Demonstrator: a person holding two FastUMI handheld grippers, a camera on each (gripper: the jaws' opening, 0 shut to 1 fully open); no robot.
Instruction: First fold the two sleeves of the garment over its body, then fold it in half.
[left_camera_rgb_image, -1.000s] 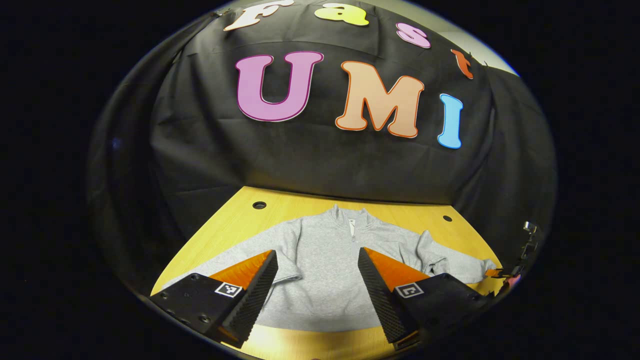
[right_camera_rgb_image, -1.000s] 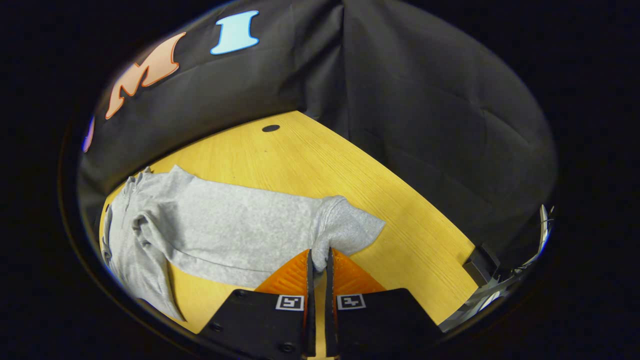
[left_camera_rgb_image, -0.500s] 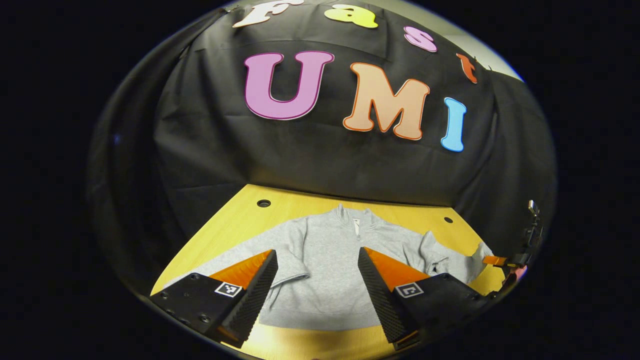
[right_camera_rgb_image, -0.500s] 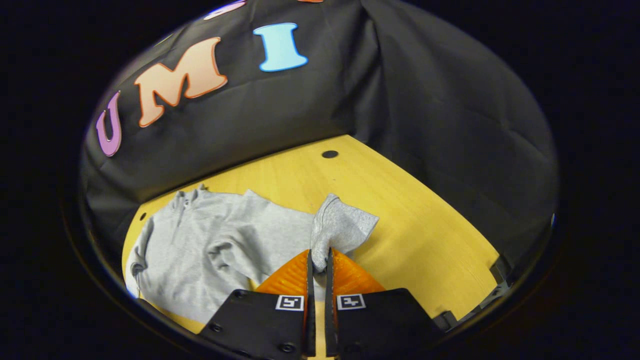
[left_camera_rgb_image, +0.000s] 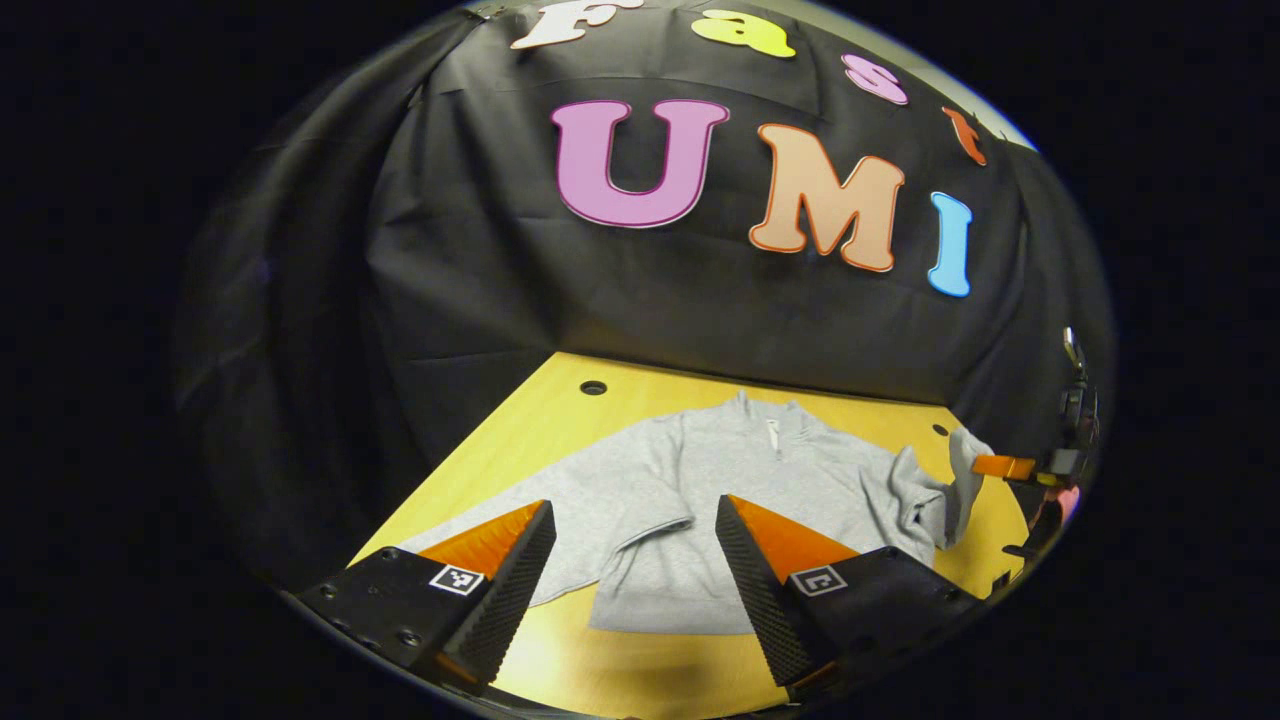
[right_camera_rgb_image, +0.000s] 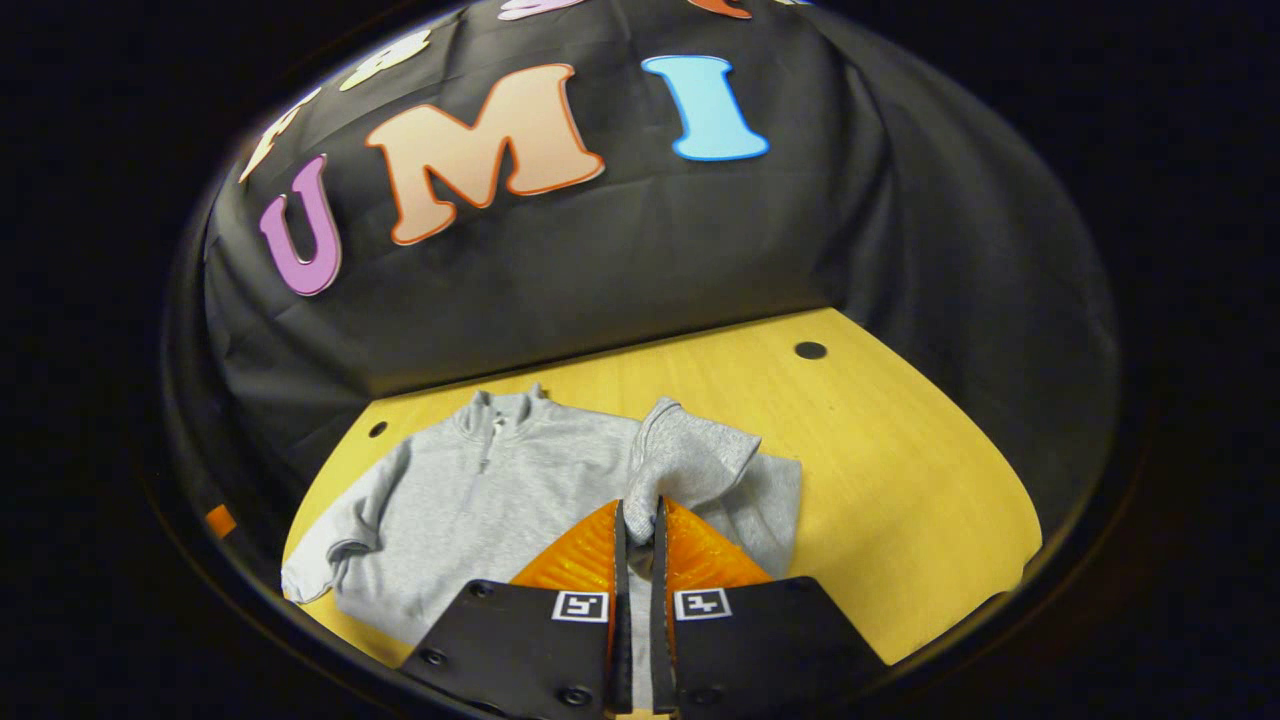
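Above the sweatshirt (right_camera_rgb_image: 450, 500), right gripper (right_camera_rgb_image: 637, 520) pinches its sleeve cuff (right_camera_rgb_image: 690, 455).

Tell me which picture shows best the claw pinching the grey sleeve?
The right gripper view: the right claw is shut on the sleeve, right up close, with the cuff bunched above the sweater. The left gripper view shows that sleeve small and far off at the edge.

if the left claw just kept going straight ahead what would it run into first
Probably the grey sweatshirt: its body and near sleeve lie between the open left claw fingers' line, on the table. Depth is hard to judge.
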